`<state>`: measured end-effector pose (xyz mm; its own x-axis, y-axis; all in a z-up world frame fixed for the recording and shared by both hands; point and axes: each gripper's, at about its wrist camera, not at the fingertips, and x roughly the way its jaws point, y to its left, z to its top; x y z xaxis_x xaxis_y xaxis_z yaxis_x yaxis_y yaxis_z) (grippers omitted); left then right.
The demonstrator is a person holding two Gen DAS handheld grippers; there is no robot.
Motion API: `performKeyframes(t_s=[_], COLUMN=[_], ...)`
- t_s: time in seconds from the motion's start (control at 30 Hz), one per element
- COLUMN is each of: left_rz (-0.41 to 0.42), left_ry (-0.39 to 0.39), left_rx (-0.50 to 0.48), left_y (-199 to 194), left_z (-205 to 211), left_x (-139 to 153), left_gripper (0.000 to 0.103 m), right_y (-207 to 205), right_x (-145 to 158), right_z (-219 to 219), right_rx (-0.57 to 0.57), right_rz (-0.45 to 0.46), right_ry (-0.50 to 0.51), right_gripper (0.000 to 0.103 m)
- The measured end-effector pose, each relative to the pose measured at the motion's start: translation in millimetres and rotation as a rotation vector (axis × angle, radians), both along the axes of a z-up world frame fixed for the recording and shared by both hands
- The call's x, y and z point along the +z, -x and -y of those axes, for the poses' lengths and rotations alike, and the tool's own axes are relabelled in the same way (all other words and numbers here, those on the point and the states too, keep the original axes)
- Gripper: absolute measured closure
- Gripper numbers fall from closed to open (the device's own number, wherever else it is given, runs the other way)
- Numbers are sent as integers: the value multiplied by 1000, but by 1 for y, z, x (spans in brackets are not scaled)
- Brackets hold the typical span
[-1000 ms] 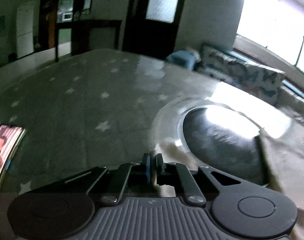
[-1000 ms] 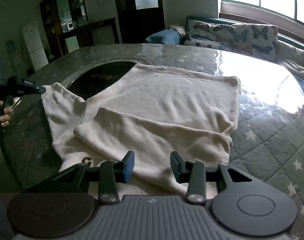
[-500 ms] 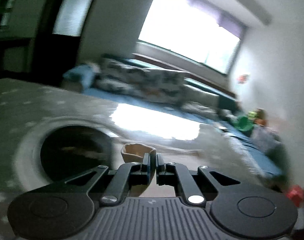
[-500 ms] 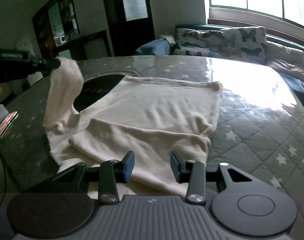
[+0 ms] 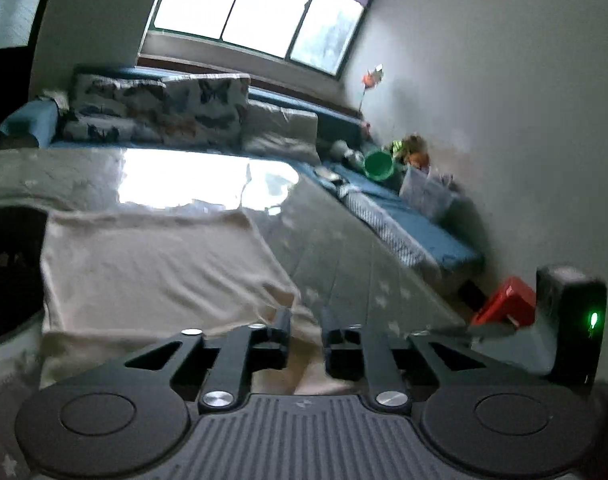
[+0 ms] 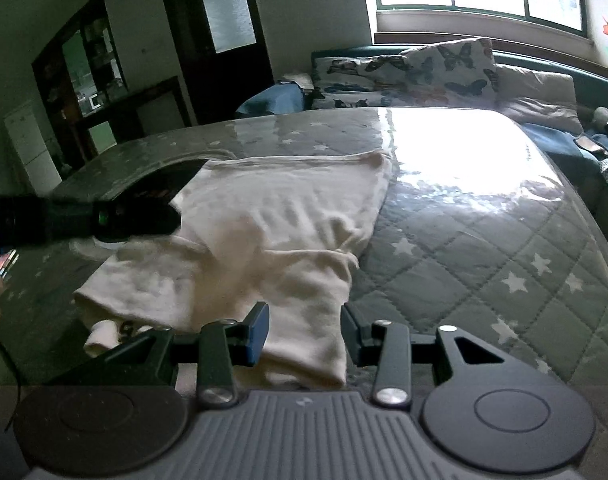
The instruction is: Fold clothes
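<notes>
A cream garment [image 6: 271,236] lies partly folded across the middle of a desk [image 6: 504,248] covered in a grey quilted, star-printed cloth under a glossy clear sheet, its far edge near a dark round opening [image 5: 7,272] at the left of the left-wrist frame. In the right-wrist view a doubled-over flap crosses the lower centre of the frame, with a small loose end peeking out at lower left. The fabric looks soft, thin and light, rumpled into shallow ridges; it will likely drape and sag when lifted and may slide easily on the shiny cover, so a pinch at a corner or along a folded edge seems the surest hold. The right tongs [image 6: 304,334] stand released, with nothing between them, at the bottom centre of that frame just over the near hem. The left tongs [image 5: 306,336] are likewise parted and hold nothing, low over the garment's near right corner; their body shows as a dark blurred bar at the left edge of the right-wrist frame. Beyond the desk, at the top of both frames, sit butterfly-print cushions [image 6: 408,76] on a blue sofa beneath a bright window [image 5: 255,20].
</notes>
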<state>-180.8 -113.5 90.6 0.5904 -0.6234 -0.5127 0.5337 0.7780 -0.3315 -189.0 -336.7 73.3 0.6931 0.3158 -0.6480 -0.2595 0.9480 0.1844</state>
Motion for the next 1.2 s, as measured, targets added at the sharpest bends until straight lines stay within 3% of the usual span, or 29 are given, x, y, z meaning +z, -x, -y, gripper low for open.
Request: performKeyframes(t_s=[0.33, 0.57, 0.77, 0.83, 1.0, 1.07, 1.2], left_rz=[12, 46, -3, 0, -2, -9, -39], left_ry=[-30, -212, -241, -244, -270, -292, -304], left_rx=[-3, 133, 248, 248, 218, 210, 209], left_y=[5, 4, -7, -9, -14, -15, -16], left_z=[-28, -75, -112, -114, -108, -107, -110], left_x=[0, -14, -20, -20, -28, -35, -43], left_gripper=[67, 63, 63, 63, 64, 64, 64], right_y=[-6, -13, -32, -37, -41, -42, -47], right_x=[4, 5, -7, -11, -10, -5, 2], right_z=[5, 4, -9, -13, -21, -22, -18], right_rx=[-30, -32, -5, 0, 10, 7, -23], right_rz=[2, 6, -44, -57, -47, -24, 12], right_ry=[-41, -76, -54, -43, 15, 42, 53], right_gripper=[63, 64, 64, 67, 95, 101, 102])
